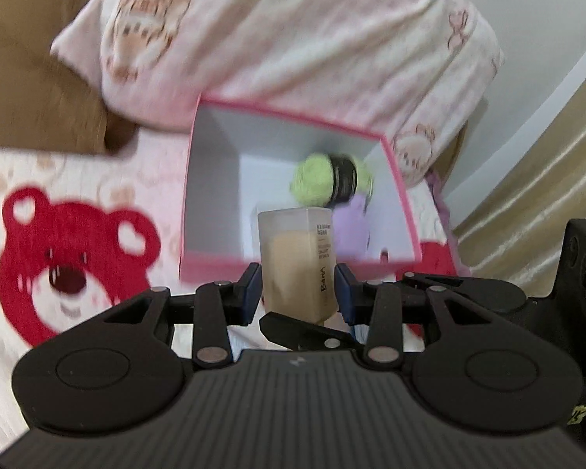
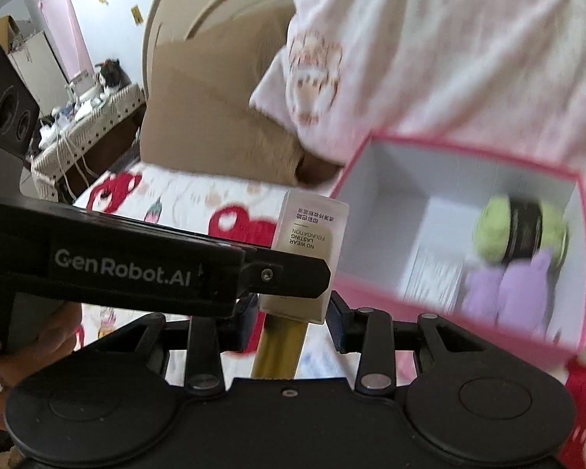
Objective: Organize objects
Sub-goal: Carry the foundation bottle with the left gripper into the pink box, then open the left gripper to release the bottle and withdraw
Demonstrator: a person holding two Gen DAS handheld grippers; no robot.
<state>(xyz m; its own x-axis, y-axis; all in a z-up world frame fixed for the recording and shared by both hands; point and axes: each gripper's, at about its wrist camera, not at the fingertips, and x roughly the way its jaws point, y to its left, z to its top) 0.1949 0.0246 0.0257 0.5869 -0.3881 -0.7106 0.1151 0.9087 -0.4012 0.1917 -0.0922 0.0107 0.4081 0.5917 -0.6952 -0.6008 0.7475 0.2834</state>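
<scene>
A: Where's the foundation bottle [image 1: 299, 262]?
B: Above the bed [image 1: 78, 234], just before the pink box [image 1: 402, 203]. Left gripper [image 1: 299, 289] and right gripper [image 2: 293, 305] fingers both clamp it.

bright, even light; motion blur; fisheye bending at edges.

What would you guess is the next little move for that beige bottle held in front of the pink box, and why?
Probably carry the foundation bottle forward over the near rim of the pink box and lower it into the bare white floor on the left. Both the left tool and the right tool clamp the bottle, which is short of the box, and the green yarn ball and purple item fill the right side.
</scene>
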